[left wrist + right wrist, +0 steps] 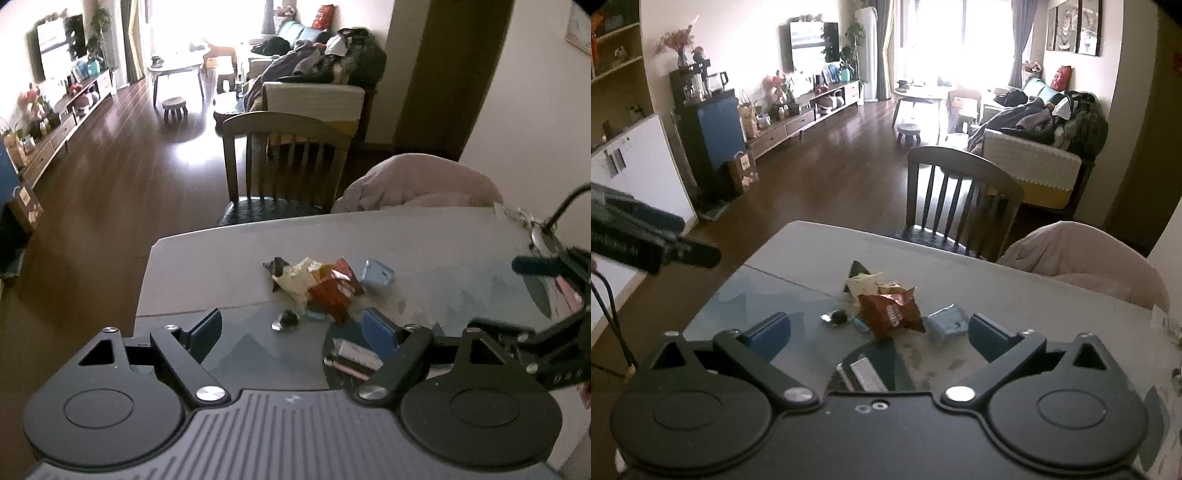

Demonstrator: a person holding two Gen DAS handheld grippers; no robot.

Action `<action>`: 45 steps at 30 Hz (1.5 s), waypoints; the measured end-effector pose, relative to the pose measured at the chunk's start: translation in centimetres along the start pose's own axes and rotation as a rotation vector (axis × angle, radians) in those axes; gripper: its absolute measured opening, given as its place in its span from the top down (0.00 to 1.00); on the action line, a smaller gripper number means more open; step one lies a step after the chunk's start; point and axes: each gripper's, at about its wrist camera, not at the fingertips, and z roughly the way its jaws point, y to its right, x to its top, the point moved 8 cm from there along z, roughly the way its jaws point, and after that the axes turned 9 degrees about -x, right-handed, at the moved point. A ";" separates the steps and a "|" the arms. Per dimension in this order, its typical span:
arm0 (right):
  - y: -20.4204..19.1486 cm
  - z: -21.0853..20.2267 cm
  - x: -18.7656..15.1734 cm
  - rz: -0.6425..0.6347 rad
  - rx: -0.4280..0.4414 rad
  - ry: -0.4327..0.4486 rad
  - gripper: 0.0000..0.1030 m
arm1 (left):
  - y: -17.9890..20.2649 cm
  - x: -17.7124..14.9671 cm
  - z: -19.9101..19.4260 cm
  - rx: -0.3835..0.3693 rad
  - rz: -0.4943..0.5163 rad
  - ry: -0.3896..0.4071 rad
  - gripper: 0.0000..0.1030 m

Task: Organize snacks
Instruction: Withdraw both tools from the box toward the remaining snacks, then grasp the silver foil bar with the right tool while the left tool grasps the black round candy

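Snacks lie in a loose heap near the middle of the pale grey tabletop [424, 236]: in the left wrist view, a crumpled red foil snack bag [334, 291] overlaps a cream-coloured wrapper [295, 278], with a dark triangular packet [277, 266] at the far left of the heap, a light blue square packet [376, 273] just to its right, and a small black-and-silver wrapped sweet [286, 319] apart on the near side. The left gripper [295, 330] hangs above the near table with its 2 blue pads spread wide and nothing between them; a dark round tray [334, 363] holding a silver stick packet [354, 356] sits right under it. For a clean pick I would take the loose sweet or the blue packet first, 1 piece at a time, rather than dig into the overlapped bag. From the right wrist view, the right gripper [881, 334] is also spread wide and empty, the red bag [890, 314] just beyond it. The table's left edge drops to the floor, a wooden slat-back chair [960, 192] stands at the far edge, and the other gripper sits close by, so both should approach from above.
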 end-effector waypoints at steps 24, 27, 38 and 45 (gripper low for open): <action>-3.1 17.4 -8.6 -0.237 0.126 -0.348 0.05 | -4.1 -3.0 21.6 0.084 0.114 -0.342 0.19; -3.5 18.7 -9.7 -0.246 0.140 -0.389 0.07 | -3.9 -3.4 23.6 0.066 0.134 -0.373 0.19; -4.6 19.8 -11.4 -0.304 0.154 -0.429 0.17 | -5.4 -4.8 28.3 -0.020 0.052 -0.463 0.19; -5.6 19.7 -12.2 -0.367 0.161 -0.418 0.26 | -5.9 -5.5 29.2 -0.019 0.041 -0.459 0.26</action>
